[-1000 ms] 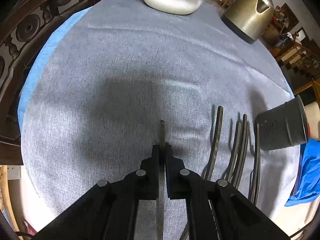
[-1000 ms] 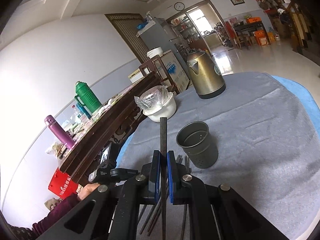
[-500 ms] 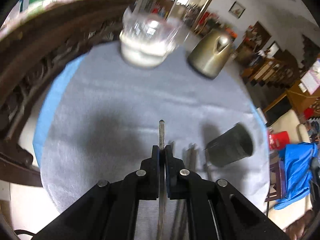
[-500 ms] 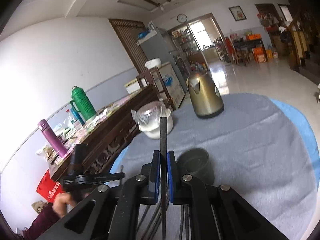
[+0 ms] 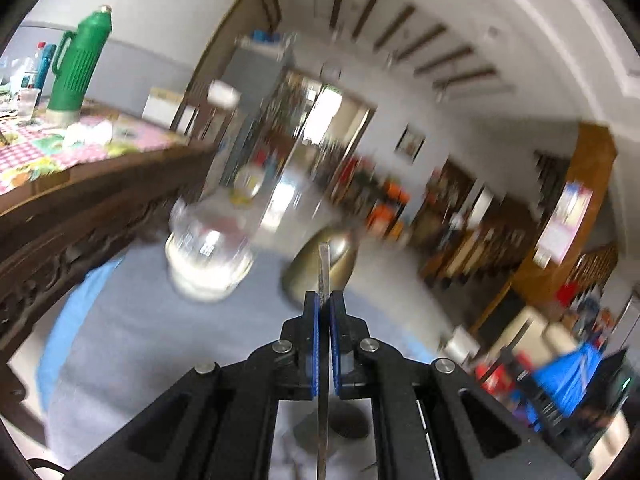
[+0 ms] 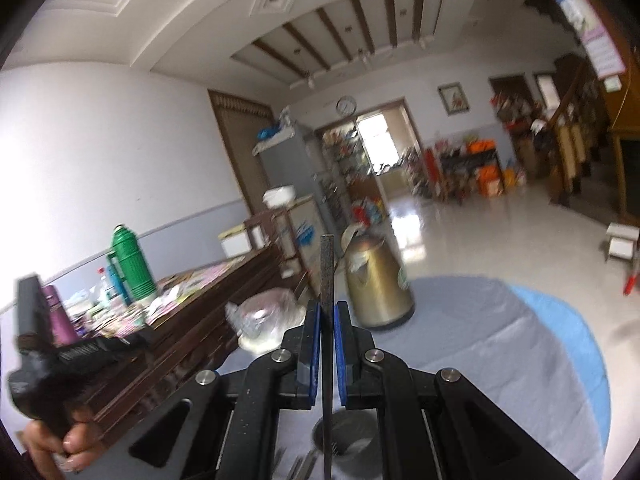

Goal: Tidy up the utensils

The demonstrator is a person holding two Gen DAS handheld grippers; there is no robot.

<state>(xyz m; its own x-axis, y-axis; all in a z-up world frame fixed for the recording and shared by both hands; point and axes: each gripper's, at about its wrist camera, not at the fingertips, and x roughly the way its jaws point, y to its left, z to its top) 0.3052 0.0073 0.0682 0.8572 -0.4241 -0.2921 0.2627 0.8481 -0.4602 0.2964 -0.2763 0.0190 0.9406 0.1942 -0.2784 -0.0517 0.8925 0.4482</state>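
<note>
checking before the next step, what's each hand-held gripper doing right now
Left hand-held gripper: closed on a thin metal utensil.
Right hand-held gripper: closed on a dark utensil handle.

gold kettle [image 6: 378, 286], green thermos [image 6: 132, 266]

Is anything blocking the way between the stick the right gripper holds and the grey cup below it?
Nothing visible does. The right gripper is shut on a thin dark utensil, and the grey cup stands on the cloth right beneath the jaws, its mouth open upward. More utensils lie beside the cup, not over it.
</note>
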